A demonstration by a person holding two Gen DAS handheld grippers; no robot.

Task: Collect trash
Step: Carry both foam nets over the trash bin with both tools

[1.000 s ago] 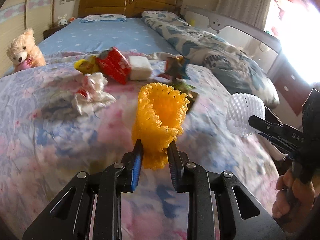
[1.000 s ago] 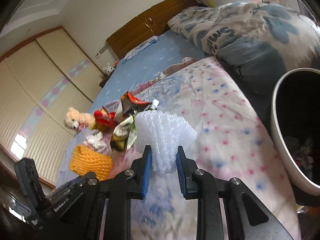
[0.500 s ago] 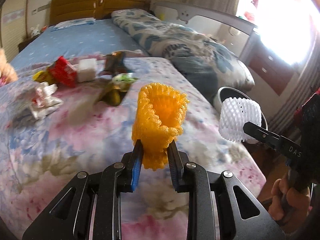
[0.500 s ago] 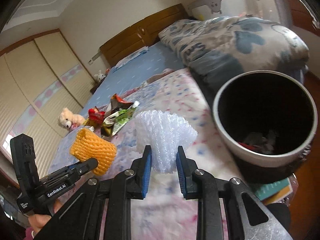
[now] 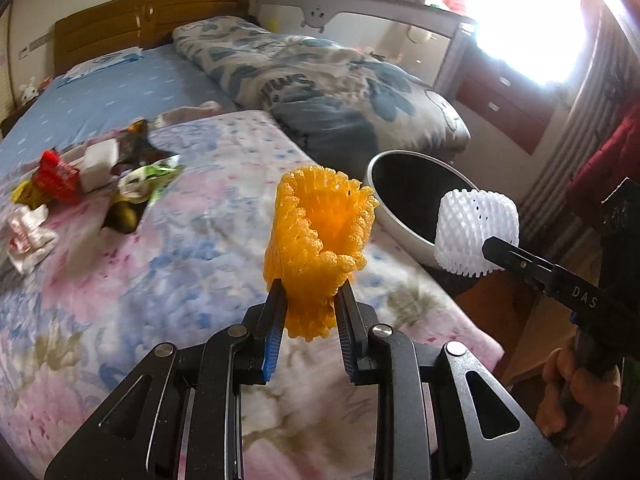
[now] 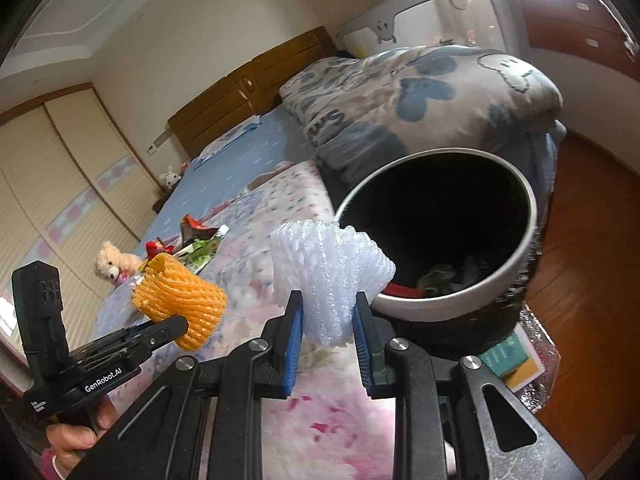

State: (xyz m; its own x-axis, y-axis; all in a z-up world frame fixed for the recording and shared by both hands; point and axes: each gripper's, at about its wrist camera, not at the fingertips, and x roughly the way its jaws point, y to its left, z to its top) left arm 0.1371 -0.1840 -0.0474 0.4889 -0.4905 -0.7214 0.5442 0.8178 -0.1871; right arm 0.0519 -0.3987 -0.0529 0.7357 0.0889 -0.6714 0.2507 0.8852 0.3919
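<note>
My left gripper [image 5: 310, 300] is shut on an orange foam fruit net [image 5: 320, 240], held up over the flowered bedspread. My right gripper [image 6: 327, 308] is shut on a white foam fruit net [image 6: 328, 272], just left of the round trash bin [image 6: 528, 216] beside the bed. In the left wrist view the white net [image 5: 476, 232] hangs at the bin's near rim [image 5: 400, 228]. The right wrist view shows the orange net [image 6: 180, 300] at left in the other gripper. Some scraps lie at the bin's bottom. Wrappers and crumpled paper [image 5: 80, 176] stay on the bed at left.
A folded blue-patterned quilt [image 5: 340, 92] lies behind the bin. A teddy bear [image 6: 114, 264] sits on the bed's far side. Wooden floor and a book [image 6: 516, 360] show beside the bin. A person's hands [image 5: 572, 392] grip the handles. Drawers [image 5: 500, 100] stand by the window.
Both grippers have swung right across the bed with their nets. The bin has come into full view and nearer; the trash pile has slid off to the left.
</note>
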